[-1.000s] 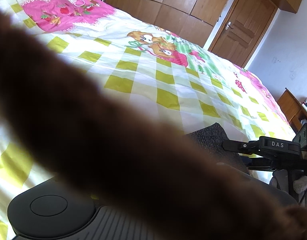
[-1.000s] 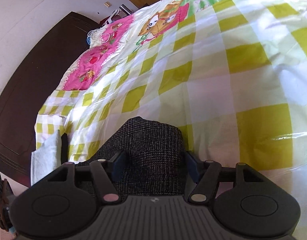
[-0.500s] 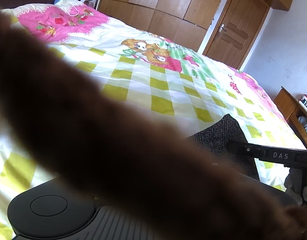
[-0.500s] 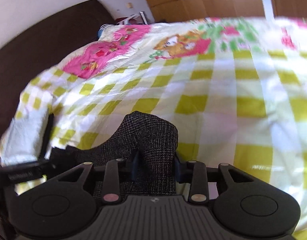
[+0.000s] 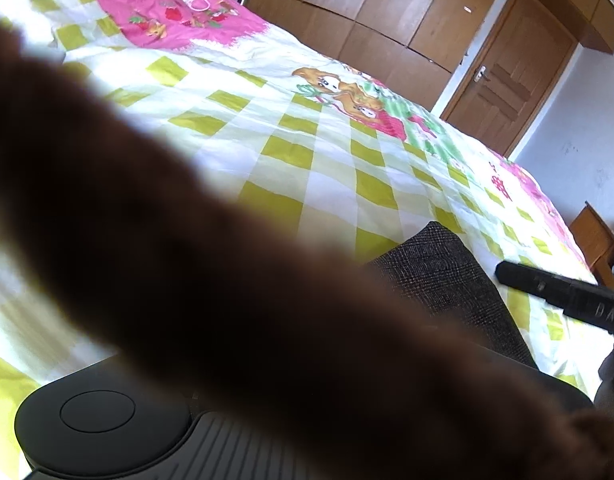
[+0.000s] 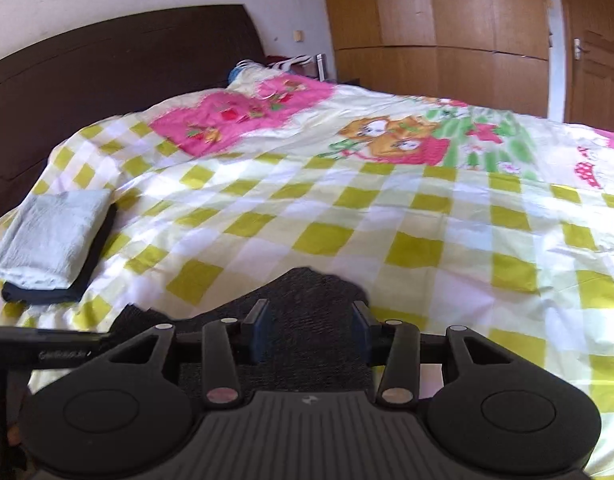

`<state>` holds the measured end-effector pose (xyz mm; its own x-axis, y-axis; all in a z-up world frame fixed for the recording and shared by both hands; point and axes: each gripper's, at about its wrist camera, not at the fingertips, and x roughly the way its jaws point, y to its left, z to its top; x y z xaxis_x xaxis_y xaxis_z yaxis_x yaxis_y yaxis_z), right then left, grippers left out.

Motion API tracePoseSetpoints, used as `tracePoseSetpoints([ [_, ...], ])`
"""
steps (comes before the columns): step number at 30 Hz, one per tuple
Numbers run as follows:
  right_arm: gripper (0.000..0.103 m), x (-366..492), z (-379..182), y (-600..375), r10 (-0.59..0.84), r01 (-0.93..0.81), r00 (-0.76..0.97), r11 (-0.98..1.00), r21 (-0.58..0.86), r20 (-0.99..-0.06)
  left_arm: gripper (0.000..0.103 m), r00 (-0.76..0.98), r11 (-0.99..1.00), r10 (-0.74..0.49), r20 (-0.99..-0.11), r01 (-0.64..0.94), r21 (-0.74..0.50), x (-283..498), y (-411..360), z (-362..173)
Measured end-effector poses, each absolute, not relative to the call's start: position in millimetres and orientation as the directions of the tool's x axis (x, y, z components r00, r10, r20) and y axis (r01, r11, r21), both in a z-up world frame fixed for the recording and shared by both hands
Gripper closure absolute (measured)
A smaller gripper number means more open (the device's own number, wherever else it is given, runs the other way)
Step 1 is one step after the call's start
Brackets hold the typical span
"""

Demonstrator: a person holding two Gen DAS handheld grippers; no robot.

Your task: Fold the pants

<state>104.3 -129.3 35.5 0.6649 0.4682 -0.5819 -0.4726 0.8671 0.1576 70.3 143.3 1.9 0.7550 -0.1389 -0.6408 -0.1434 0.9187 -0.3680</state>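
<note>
The pants (image 5: 439, 264) are dark grey checked cloth, bunched at the near edge of the bed. In the right wrist view the pants (image 6: 303, 280) sit between the blue fingertips (image 6: 259, 320) of my right gripper (image 6: 309, 320), which is shut on the thick cloth. A blurred brown shape (image 5: 227, 280) close to the lens fills most of the left wrist view and hides the left gripper's fingers. Only the left gripper's housing (image 5: 99, 416) shows there. The right gripper's black bar (image 5: 567, 296) reaches in beside the pants.
The bed's yellow-checked quilt (image 6: 387, 220) spreads ahead. A folded white towel (image 6: 55, 236) on a dark folded garment lies at its left edge by the dark headboard (image 6: 107, 64). Behind stand a wooden wardrobe (image 6: 427, 20), a door (image 5: 515, 64) and a nightstand (image 5: 595, 236).
My right gripper's fingers drew closer together on the pants, and its view tilted up to level with the cloth still between them. The left wrist view stays blocked by the brown shape.
</note>
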Motion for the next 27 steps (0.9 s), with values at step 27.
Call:
tracePoseSetpoints([
  [27,0.035,99,-6,-151,0.410,-0.380,0.592,0.901,0.209,-0.694,0.072,0.722,0.990,0.066,-0.689,-0.135,-0.047,56,113,16],
])
